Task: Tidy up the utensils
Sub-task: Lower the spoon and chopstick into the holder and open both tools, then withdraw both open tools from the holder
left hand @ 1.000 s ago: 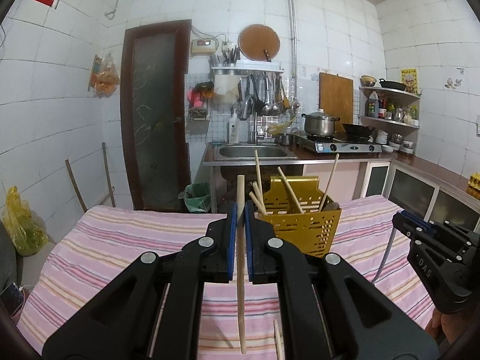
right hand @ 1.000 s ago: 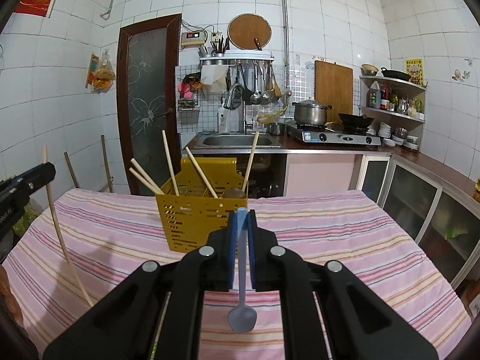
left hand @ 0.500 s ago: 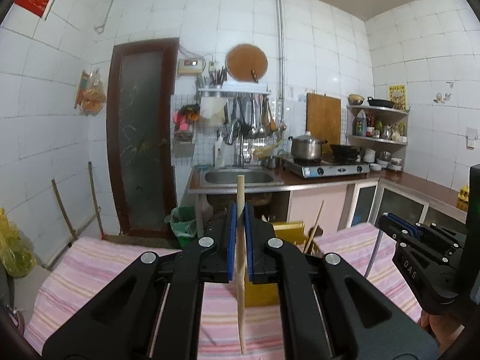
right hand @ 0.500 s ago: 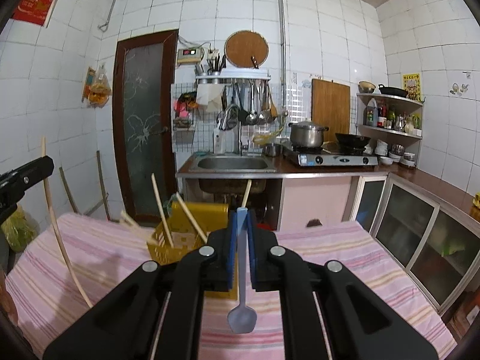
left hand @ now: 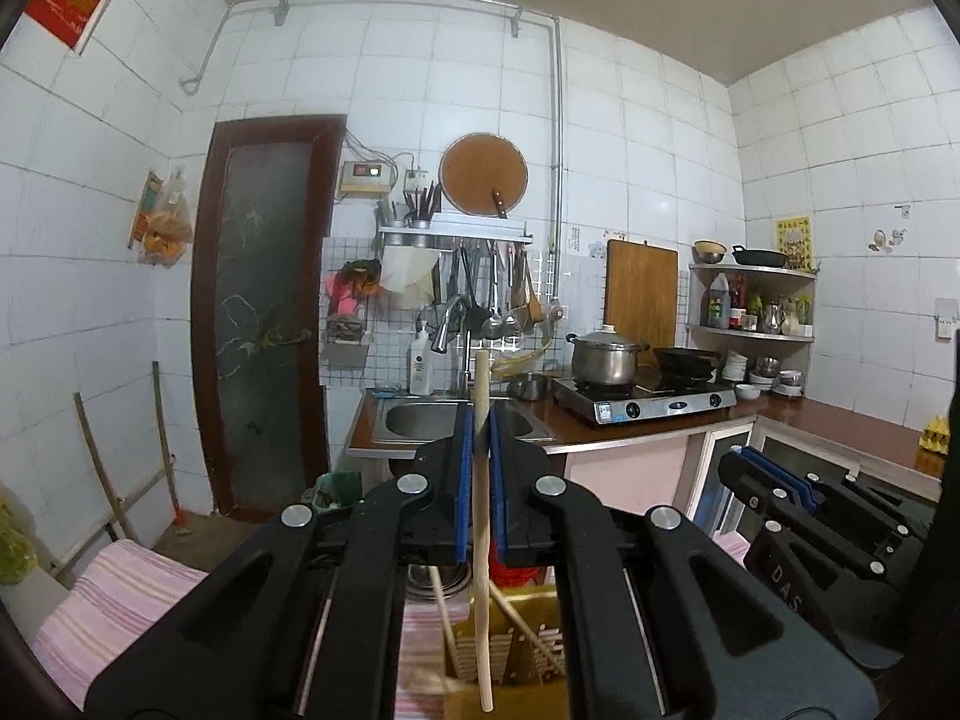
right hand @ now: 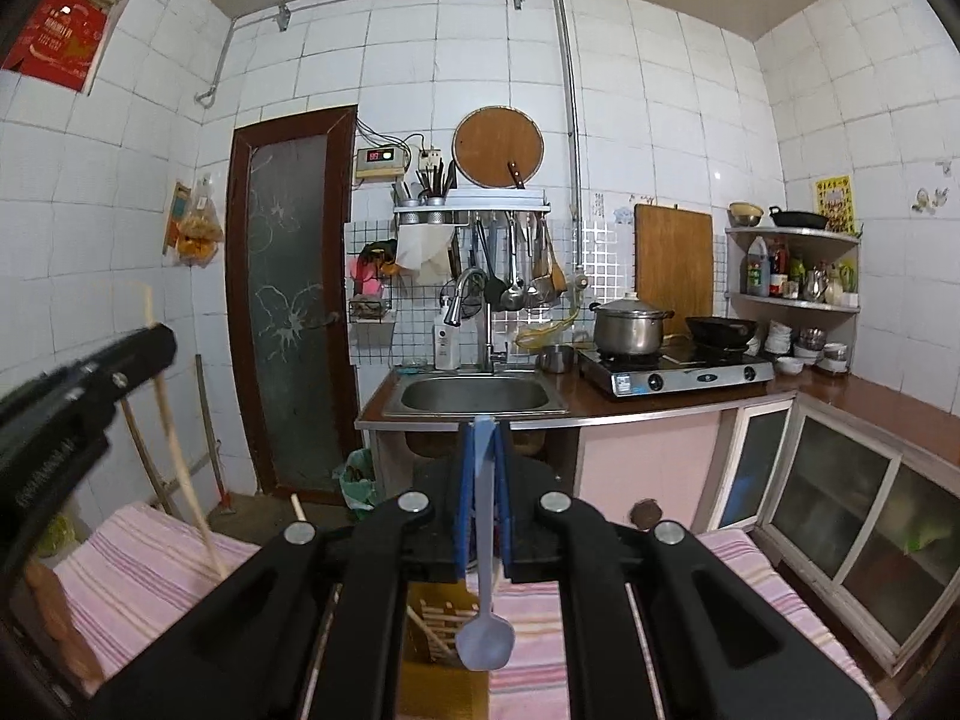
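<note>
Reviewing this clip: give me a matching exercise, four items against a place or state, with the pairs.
Items:
1. chopstick
2. spoon
3. yellow basket
4. steel pot

Places or states:
A. on the stove
B. clamped in the right gripper, bowl down
C. clamped in the left gripper
D. below both grippers, holding chopsticks

Pairs: 1-C, 2-B, 3-D, 4-A

The yellow basket (left hand: 516, 654) below is crowded by leaning chopsticks (left hand: 441, 597), while open striped bench (right hand: 606, 630) is left passable to its right, beneath the right tongs (right hand: 482, 483).
</note>
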`<action>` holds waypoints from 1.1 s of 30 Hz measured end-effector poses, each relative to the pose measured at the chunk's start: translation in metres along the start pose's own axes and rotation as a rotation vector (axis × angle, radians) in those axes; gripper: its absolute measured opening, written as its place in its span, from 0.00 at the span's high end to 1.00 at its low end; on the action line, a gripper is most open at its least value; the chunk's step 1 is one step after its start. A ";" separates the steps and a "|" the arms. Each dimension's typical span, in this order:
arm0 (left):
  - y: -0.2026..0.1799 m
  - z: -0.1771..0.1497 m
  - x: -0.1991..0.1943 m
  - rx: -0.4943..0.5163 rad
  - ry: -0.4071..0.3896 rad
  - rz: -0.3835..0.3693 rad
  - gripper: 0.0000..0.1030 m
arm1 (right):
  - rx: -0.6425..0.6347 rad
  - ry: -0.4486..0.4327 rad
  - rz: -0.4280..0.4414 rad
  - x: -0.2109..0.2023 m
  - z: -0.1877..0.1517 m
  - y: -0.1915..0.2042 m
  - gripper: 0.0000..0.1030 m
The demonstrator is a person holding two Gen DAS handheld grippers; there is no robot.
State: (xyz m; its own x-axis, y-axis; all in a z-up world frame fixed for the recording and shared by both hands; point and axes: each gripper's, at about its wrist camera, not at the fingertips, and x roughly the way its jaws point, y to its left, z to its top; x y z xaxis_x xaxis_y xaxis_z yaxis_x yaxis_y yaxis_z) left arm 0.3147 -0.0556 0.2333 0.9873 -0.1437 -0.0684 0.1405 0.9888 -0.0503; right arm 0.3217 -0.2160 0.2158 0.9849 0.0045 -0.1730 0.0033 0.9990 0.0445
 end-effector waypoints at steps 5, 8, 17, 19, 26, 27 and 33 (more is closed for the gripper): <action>-0.001 -0.022 0.042 -0.002 0.020 0.008 0.96 | 0.010 0.008 0.016 0.032 -0.014 0.003 0.93; 0.001 -0.044 0.067 -0.009 0.061 0.010 0.96 | 0.020 0.048 0.024 0.054 -0.033 0.000 0.93; 0.013 -0.105 0.104 -0.016 0.176 0.023 0.96 | 0.006 0.168 0.043 0.086 -0.088 -0.007 0.93; 0.013 -0.112 0.105 -0.007 0.187 0.024 0.96 | -0.005 0.191 0.040 0.090 -0.097 -0.008 0.93; 0.022 -0.115 0.094 0.003 0.253 -0.003 0.41 | -0.021 0.280 0.022 0.096 -0.107 -0.012 0.87; 0.023 -0.111 0.085 0.002 0.245 -0.004 0.31 | -0.019 0.286 0.008 0.094 -0.104 -0.015 0.67; 0.039 -0.092 0.032 0.013 0.245 0.030 0.05 | -0.008 0.303 -0.057 0.051 -0.092 -0.032 0.29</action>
State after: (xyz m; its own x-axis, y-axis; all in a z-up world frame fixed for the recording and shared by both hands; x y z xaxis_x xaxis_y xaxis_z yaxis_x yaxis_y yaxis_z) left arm 0.3449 -0.0250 0.1372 0.9435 -0.1185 -0.3094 0.1141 0.9929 -0.0323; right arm 0.3554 -0.2440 0.1149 0.8865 -0.0399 -0.4611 0.0546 0.9983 0.0186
